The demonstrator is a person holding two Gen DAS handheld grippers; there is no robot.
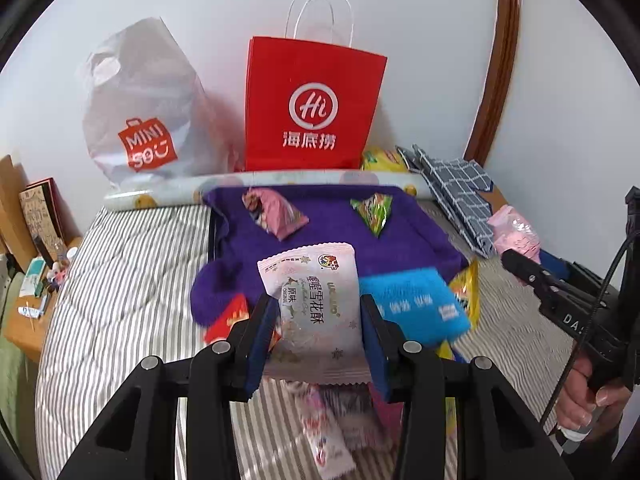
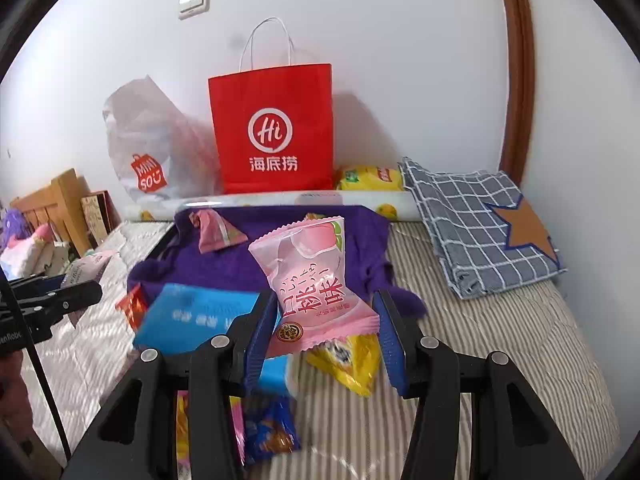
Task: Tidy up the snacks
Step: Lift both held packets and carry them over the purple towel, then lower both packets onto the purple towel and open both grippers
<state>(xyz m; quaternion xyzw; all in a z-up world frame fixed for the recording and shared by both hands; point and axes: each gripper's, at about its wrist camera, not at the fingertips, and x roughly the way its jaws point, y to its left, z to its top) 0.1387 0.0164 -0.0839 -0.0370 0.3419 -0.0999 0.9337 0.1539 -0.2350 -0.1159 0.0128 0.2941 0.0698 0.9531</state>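
My left gripper [image 1: 318, 316] is shut on a white snowflake-crisp snack packet [image 1: 316, 304] and holds it above the striped bed. My right gripper [image 2: 324, 320] is shut on a pink peach-flavour snack packet [image 2: 312, 276], lifted above the bed. A purple towel [image 1: 340, 236] lies over a tray ahead, with a pink packet [image 1: 276, 216] and a green packet [image 1: 374, 208] on it. The pink one also shows in the right wrist view [image 2: 216, 232]. Loose snacks lie under both grippers: a blue pack [image 2: 200, 316], a yellow packet [image 2: 352, 364], a red packet [image 1: 228, 318].
A red paper bag [image 1: 312, 104] and a white Miniso plastic bag [image 1: 144, 108] stand against the wall. A rolled mat [image 2: 280, 202] lies in front of them. A folded checked cloth [image 2: 476, 220] lies to the right. A bedside shelf [image 1: 28, 248] with clutter is at left.
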